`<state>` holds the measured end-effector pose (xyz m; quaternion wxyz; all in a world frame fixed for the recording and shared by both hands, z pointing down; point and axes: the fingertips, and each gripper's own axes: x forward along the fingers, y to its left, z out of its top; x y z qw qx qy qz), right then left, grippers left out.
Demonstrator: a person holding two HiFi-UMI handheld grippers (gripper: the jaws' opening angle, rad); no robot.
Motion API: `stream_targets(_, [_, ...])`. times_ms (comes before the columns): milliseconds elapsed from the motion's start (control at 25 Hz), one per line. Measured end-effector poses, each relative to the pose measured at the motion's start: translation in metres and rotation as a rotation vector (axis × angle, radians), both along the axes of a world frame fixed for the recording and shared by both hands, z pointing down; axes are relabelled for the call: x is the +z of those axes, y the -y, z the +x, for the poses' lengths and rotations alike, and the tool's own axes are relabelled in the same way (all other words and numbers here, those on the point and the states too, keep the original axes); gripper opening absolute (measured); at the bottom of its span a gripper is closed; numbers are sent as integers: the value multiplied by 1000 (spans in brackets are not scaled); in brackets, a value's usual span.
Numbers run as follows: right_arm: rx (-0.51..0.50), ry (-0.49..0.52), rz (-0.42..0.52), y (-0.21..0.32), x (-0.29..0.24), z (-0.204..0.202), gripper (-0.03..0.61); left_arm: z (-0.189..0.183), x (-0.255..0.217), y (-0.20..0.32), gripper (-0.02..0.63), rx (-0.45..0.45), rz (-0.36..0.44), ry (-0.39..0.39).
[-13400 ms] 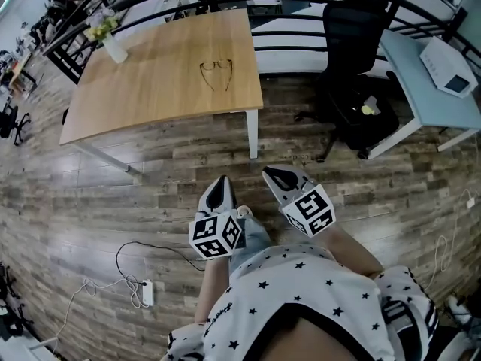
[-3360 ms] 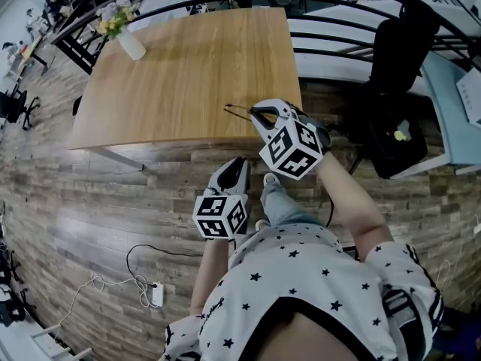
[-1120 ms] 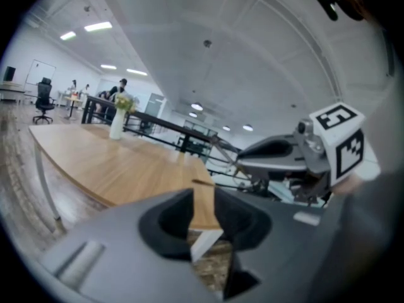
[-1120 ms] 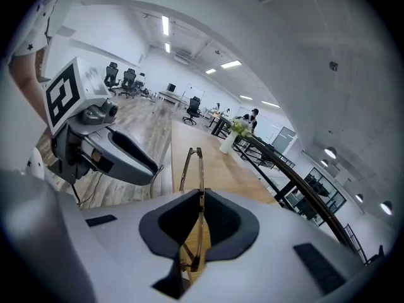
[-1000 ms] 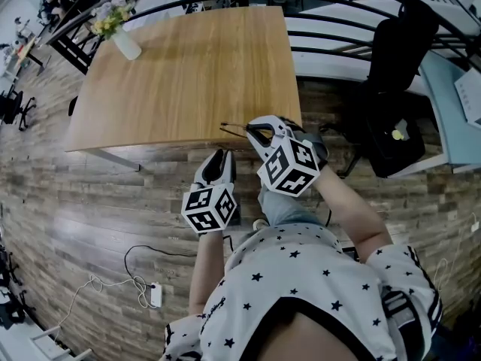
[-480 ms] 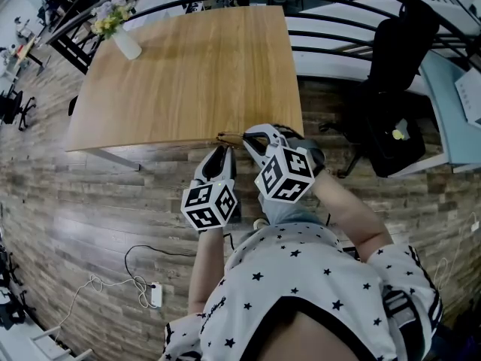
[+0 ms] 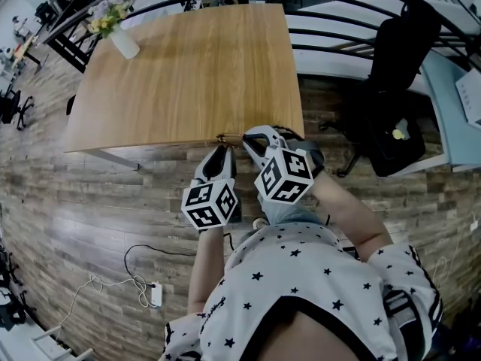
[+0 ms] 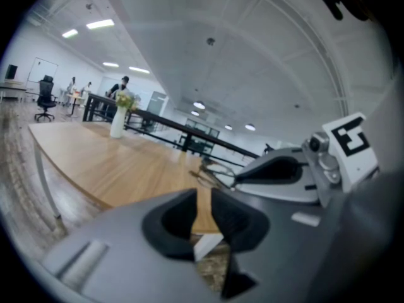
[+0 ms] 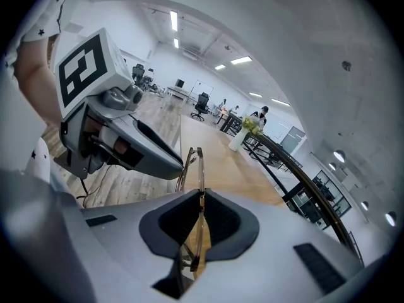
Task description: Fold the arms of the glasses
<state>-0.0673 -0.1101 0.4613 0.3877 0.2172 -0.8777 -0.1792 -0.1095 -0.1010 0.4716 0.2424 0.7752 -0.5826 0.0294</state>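
Wood floor lies under a big wooden surface (image 7: pixel 180 74). At its 5 o'clock edge, the right hand-held gripper (image 9: pixel 201 201) is clenched on the thin glasses (image 9: pixel 200 169), holding them edge-on. The left hand-held gripper (image 8: pixel 203 201) waits just beside them at 8 o'clock. Its jaws have just been closing, but a gap shows with nothing in it.
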Motion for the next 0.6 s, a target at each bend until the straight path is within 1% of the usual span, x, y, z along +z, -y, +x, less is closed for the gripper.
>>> stream_targets(360, [35, -7, -31, 35, 18, 0, 20, -14, 11, 24, 69, -12, -22, -11])
stream_targets(600, [58, -41, -46, 79, 41, 9, 20, -20, 20, 55, 40, -28, -36, -36])
